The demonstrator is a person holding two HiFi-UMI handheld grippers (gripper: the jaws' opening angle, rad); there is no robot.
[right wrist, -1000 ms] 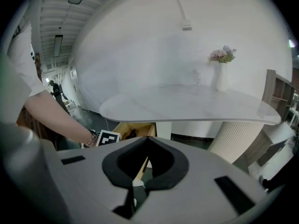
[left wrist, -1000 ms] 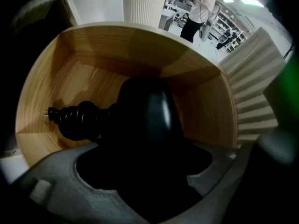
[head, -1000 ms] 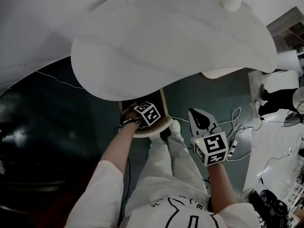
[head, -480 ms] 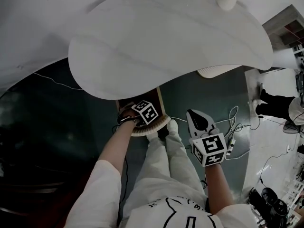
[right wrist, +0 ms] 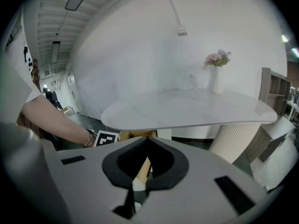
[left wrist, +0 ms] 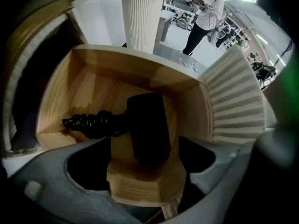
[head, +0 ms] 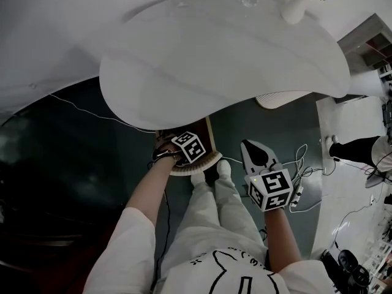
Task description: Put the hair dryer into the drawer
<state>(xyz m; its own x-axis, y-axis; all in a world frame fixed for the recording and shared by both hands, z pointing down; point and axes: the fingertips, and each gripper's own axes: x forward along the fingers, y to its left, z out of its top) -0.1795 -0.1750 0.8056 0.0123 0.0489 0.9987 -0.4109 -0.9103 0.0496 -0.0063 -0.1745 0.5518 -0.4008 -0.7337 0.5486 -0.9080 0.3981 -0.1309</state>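
Hair dryer [left wrist: 147, 127] is in: it lies flat on the drawer [left wrist: 93, 85] floor, cord [left wrist: 91, 122] coiled beside it inside the drawer. L gripper [left wrist: 145, 155] hangs straight over the drawer. Its jaws have just been opening and are now wide apart, w/ the dryer below between them, untouched. R gripper [head: 247, 147] waits outside the drawer, jaws together, empty. Placement looks done imo. Left: pull L clear and prob push the drawer shut.
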